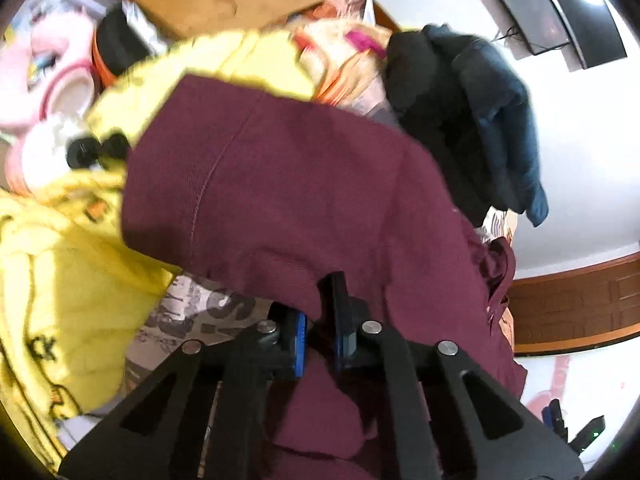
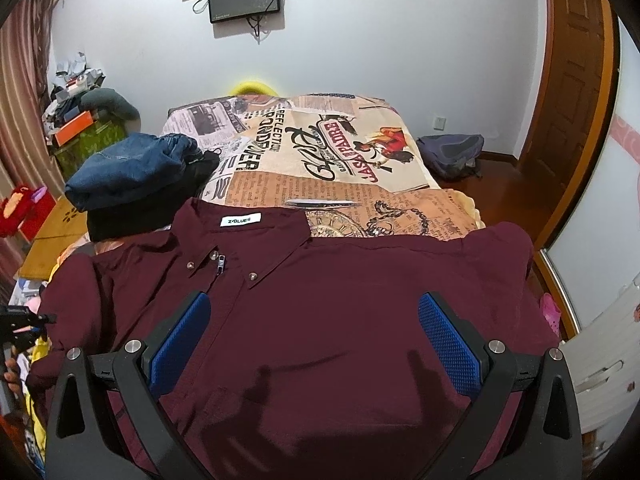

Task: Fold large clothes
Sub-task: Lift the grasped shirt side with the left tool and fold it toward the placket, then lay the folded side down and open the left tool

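Note:
A maroon button-down shirt (image 2: pixel 320 312) lies front up on the bed, collar with a white label towards the far end. My right gripper (image 2: pixel 314 340) is open and empty, hovering over the shirt's chest. My left gripper (image 1: pixel 320 320) is shut on a fold of the maroon shirt (image 1: pixel 280 184) at its left side and lifts the cloth, which fills the left wrist view. The left gripper also shows at the left edge of the right wrist view (image 2: pixel 20 328).
The bed has a newspaper-print cover (image 2: pixel 320 152). A pile of dark and blue folded clothes (image 2: pixel 132 184) sits left of the collar. Yellow fabric (image 1: pixel 60 280) and plush toys (image 1: pixel 52 80) lie beside the bed. A wooden door (image 2: pixel 576 92) stands right.

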